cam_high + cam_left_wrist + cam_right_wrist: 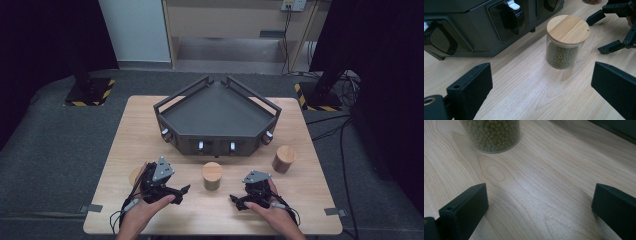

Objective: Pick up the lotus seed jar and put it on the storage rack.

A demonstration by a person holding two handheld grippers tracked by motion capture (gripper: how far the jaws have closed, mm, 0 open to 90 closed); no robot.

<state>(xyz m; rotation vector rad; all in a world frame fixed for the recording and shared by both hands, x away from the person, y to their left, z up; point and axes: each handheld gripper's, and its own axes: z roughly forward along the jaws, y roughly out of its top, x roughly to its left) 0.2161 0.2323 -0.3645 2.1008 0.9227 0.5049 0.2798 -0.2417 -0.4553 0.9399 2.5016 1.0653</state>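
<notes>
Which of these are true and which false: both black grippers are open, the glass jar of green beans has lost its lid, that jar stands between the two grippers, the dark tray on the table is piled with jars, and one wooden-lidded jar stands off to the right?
1. Both grippers are open. True: the left gripper and the right gripper each hold their jaws wide apart, with nothing between them.
2. The clear glass jar of green beans has no lid. False: a round wooden lid sits on it.
3. That jar stands between the two grippers. True.
4. The dark angular tray is piled with jars. False: no jar is in it.
5. Another wooden-lidded jar stands to the right. True, near the tray's right corner.
</notes>
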